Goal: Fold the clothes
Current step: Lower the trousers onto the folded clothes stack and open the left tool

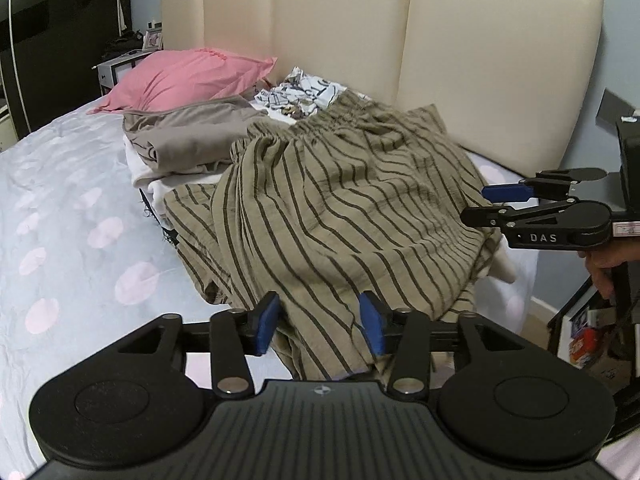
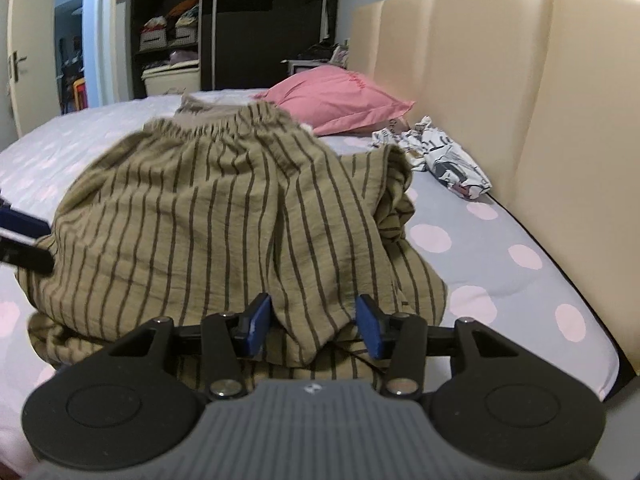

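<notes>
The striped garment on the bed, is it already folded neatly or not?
Not folded: the striped garment lies rumpled and bunched on the bed, its gathered waistband wavy.

You're in a home bedroom | padded headboard (image 2: 500, 60) | dotted bedsheet (image 1: 72, 208) | pink pillow (image 1: 188, 76) | open wardrobe (image 2: 172, 28) behind.

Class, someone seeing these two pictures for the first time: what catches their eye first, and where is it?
The olive striped garment heaped mid-bed dominates, with both open grippers, left gripper and right gripper, at its near hem. Behind it, a pink pillow lies against the cream headboard.
</notes>
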### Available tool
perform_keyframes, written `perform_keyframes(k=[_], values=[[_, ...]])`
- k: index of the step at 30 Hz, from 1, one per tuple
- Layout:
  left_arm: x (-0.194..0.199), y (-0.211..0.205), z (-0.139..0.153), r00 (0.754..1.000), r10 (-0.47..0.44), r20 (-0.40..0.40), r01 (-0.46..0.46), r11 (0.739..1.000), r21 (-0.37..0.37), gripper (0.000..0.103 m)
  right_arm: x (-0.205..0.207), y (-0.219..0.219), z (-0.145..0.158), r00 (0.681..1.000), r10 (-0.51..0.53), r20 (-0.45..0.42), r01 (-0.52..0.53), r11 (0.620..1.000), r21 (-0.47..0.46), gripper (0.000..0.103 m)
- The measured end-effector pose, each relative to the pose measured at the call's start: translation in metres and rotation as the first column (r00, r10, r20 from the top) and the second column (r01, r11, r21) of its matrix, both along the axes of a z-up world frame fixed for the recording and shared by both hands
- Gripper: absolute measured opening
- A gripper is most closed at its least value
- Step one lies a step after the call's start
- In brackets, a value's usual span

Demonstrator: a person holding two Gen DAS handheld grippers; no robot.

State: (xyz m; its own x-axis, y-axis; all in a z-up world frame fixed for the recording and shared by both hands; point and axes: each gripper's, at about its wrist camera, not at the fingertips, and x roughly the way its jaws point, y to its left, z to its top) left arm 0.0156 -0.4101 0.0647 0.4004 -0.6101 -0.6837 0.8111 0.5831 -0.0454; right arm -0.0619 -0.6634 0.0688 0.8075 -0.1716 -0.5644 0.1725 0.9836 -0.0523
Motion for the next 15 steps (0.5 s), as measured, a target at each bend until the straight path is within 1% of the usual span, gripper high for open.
perform_keyframes(k=[2, 6, 11, 12, 13, 15], values=[[-0.002, 0.008, 0.007, 1.0, -0.003, -0.001, 0.003, 1.0, -0.011, 0.047, -0.005, 0.005, 0.011, 1.0, -0.007, 0.019, 0.007, 1.0, 0.009, 0.053], [-0.005, 0.03, 0.023, 1.0, 0.02, 0.011, -0.019, 0.999, -0.029, 0.052, -0.014, 0.023, 0.037, 0.999, -0.003, 0.051, 0.002, 1.0, 0.015, 0.059], [-0.007, 0.058, 0.04, 0.999, 0.049, 0.015, -0.048, 0.998, -0.039, 0.054, -0.018, 0.053, 0.068, 1.0, -0.019, 0.017, 0.018, 0.999, 0.049, 0.059], [-0.008, 0.064, 0.043, 0.998, 0.055, 0.019, -0.054, 0.997, -0.048, 0.054, -0.019, 0.06, 0.072, 1.0, -0.022, 0.012, 0.021, 0.998, 0.056, 0.061], [-0.01, 0.072, 0.046, 0.998, 0.065, 0.022, -0.063, 0.996, -0.058, 0.055, -0.02, 0.067, 0.076, 1.0, -0.024, 0.009, 0.023, 0.998, 0.064, 0.069], [-0.011, 0.087, 0.052, 0.996, 0.084, 0.026, -0.082, 0.994, -0.078, 0.06, -0.023, 0.083, 0.082, 1.0, -0.01, 0.014, 0.009, 0.997, 0.076, 0.079]])
